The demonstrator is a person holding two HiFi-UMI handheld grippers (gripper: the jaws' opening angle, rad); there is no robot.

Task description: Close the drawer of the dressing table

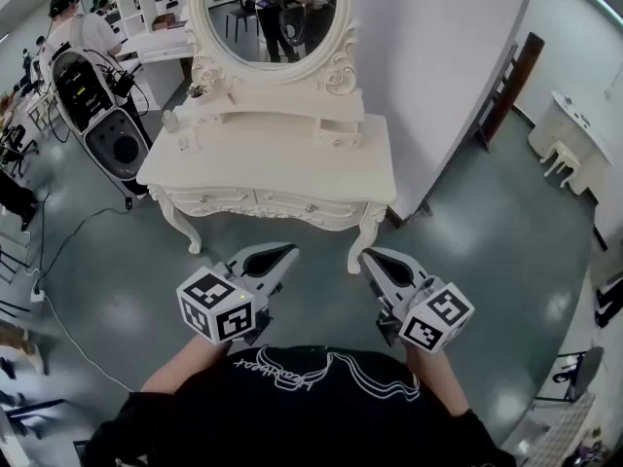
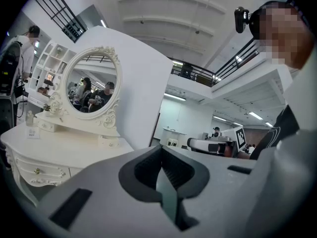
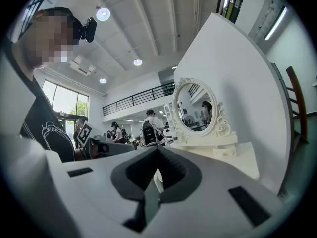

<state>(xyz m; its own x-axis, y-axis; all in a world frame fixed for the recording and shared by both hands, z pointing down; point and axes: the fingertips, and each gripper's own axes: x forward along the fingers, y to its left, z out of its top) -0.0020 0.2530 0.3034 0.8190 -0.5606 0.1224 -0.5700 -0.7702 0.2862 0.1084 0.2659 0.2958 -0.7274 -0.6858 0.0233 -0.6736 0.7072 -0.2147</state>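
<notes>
The white dressing table with its oval mirror stands in front of me against a white wall. Its two front drawers look flush with the carved apron. My left gripper and right gripper hover side by side over the floor, short of the table's front edge and touching nothing. Both are shut and empty. The left gripper view has its jaws closed, with the table off to the left. In the right gripper view the jaws are closed, with the table to the right.
A person with a backpack rig stands at the left beside black equipment, and cables trail on the floor. Small bottles sit on the tabletop's left. A wooden board and a white side table are at the right.
</notes>
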